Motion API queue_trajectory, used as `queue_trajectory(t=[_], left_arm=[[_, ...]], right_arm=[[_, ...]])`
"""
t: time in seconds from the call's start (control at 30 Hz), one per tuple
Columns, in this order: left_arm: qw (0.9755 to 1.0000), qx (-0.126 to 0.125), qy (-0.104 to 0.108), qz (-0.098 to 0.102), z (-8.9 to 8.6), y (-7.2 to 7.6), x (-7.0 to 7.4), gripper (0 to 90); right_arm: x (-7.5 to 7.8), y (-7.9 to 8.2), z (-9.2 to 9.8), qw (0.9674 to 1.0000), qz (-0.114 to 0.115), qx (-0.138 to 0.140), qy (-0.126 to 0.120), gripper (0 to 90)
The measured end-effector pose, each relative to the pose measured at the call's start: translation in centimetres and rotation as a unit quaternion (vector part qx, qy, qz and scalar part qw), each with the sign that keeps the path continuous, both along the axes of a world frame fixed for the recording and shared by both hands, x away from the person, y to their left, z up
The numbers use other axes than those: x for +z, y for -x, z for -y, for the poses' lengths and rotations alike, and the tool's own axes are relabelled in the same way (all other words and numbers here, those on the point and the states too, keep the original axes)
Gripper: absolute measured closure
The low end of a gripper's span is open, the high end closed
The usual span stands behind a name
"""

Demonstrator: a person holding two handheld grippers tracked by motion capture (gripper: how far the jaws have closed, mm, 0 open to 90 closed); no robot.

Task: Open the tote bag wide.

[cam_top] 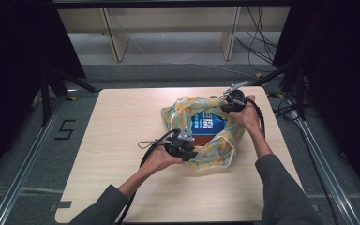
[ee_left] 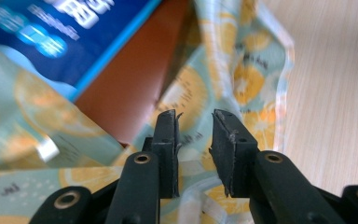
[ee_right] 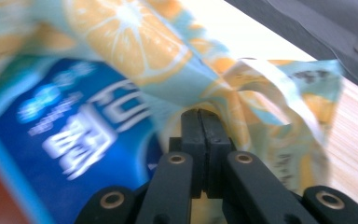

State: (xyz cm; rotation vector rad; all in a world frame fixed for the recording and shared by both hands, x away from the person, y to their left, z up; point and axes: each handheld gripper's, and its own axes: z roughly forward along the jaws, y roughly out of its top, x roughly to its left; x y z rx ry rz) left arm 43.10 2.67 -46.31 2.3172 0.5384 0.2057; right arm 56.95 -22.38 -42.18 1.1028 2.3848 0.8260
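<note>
- High view: a pale wooden tabletop point(cam_top: 122, 122) carries a cloth point(cam_top: 215, 150) printed with orange slices on light green, spread loosely round a blue box point(cam_top: 208, 123) with white lettering; a reddish-brown face of the box shows at its near edge; the cloth lies right of the tabletop's middle; the left tongs point(cam_top: 190, 152) sit at the cloth's near left edge, held in the left hand point(cam_top: 157, 159); the right tongs point(cam_top: 225, 105) sit at the cloth's far right corner, held in the right hand point(cam_top: 248, 115); both grey sleeves come in from the bottom; black cables trail from each gripper.
- Left gripper view: the left tongs point(ee_left: 195, 140) stand apart with a clear gap between the two black pads; a fold of the cloth point(ee_left: 242, 79) lies under and between them, though the pads do not press on it; the blue box point(ee_left: 65, 32) and its reddish-brown side fill the upper left; bare tabletop point(ee_left: 331, 93) shows at the right.
- Right gripper view: the right tongs point(ee_right: 200, 135) are together, the pads meeting with no gap seen; a bunched corner of the cloth point(ee_right: 261, 102) rises right at their tips, and it appears pinched there; the blue box point(ee_right: 88, 135) lies blurred at the left; the tabletop point(ee_right: 354, 130) edge runs at the right.
</note>
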Motion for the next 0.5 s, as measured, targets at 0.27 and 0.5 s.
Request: queue_trajectory(t=[0.27, 0.5], left_arm=[[0.9986, 0.017, 0.035, 0.037, 0.4, 0.3, 1.4, 69.2], [0.9931, 0.082, 0.059, 0.059, 0.0, -4.7, 4.2, 68.9]], right_arm=[[-0.4, 0.2, -0.4, 1.0000, 0.002, -0.004, 0.002, 90.0], [1.8, 4.0, -0.8, 0.9983, -0.006, 0.057, 0.003, 90.0]])
